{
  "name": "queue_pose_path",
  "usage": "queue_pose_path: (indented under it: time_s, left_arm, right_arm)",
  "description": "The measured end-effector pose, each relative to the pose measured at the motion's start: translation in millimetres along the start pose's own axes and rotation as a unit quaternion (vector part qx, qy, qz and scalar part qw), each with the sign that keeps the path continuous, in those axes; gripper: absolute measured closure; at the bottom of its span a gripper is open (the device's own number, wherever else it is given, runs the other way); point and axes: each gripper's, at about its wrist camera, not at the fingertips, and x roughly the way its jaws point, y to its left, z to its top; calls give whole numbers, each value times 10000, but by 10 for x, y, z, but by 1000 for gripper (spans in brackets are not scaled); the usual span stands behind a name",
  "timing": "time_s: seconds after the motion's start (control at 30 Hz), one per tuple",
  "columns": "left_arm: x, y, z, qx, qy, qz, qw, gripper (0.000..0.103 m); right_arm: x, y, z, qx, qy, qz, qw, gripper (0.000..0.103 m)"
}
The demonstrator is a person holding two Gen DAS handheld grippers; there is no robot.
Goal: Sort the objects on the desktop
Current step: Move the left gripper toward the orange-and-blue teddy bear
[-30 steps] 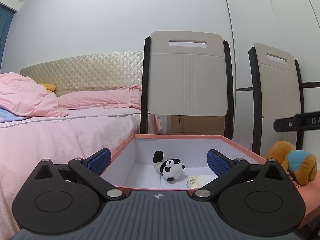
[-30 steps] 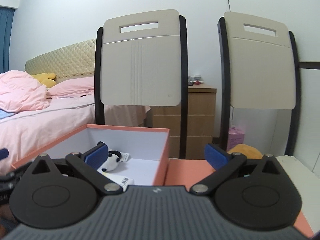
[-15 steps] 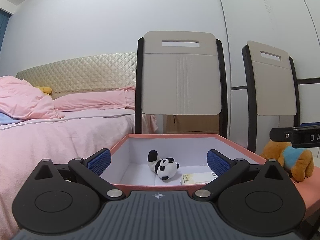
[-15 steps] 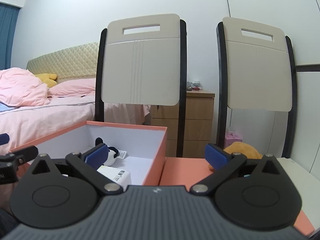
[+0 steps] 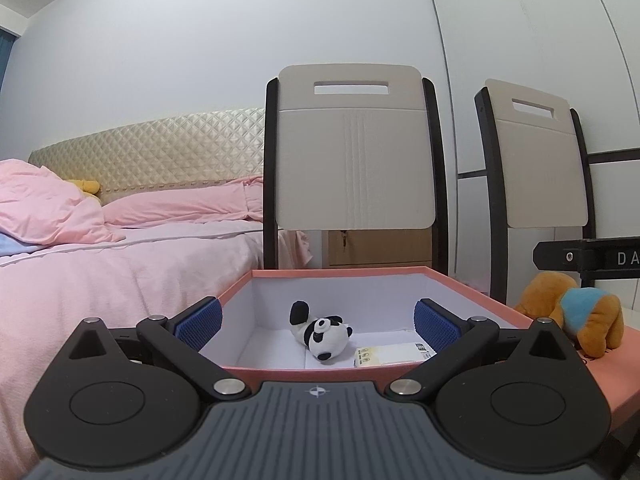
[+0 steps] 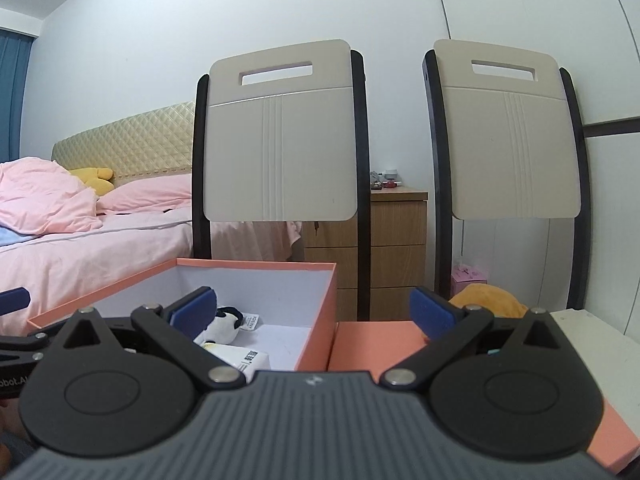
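Observation:
An orange box point(image 5: 360, 273) with a white inside holds a panda plush point(image 5: 320, 330) and a small white carton point(image 5: 394, 354). My left gripper point(image 5: 316, 320) is open and empty, in front of the box's near wall. An orange and blue plush dog point(image 5: 576, 318) lies on the orange lid point(image 5: 616, 364) right of the box. In the right wrist view the box point(image 6: 316, 320), the panda point(image 6: 222, 324) and the carton point(image 6: 248, 360) show at left. My right gripper point(image 6: 312, 308) is open and empty over the box's right wall; the dog point(image 6: 486, 298) sits behind its right finger.
Two folding chairs point(image 5: 354, 168) point(image 6: 510, 136) stand against the wall behind the table. A pink bed point(image 5: 100, 248) lies at left. A wooden nightstand point(image 6: 396, 248) stands between the chairs. A white table edge point(image 6: 592, 332) shows at right.
Both grippers have pulled back and lowered a little, so the box and plush toys sit lower in view. Both stay open and empty.

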Motion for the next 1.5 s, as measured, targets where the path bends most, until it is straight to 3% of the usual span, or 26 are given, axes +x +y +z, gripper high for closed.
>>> queue_pose_path:
  time_s: [0.57,1.1,1.3,1.5]
  left_arm:
    - [14,-207,-77,300,-65,152,9994,0]
    - [-1,-238,-101,292,-86,192,9994,0]
    - [-95,-470,-129,656,-599,539,9946,0]
    - [-174,-766,-127,758,-800,509,9926,0]
  right_arm:
    - [-178,-174,29,16,7,73,10000,0]
    - [-255,-293,10,-12,108,81,9999,0]
    - [-311,-408,28,-24,77,14,10000,0]
    - [-469,-611,66,180,-71,-56,9998,0]
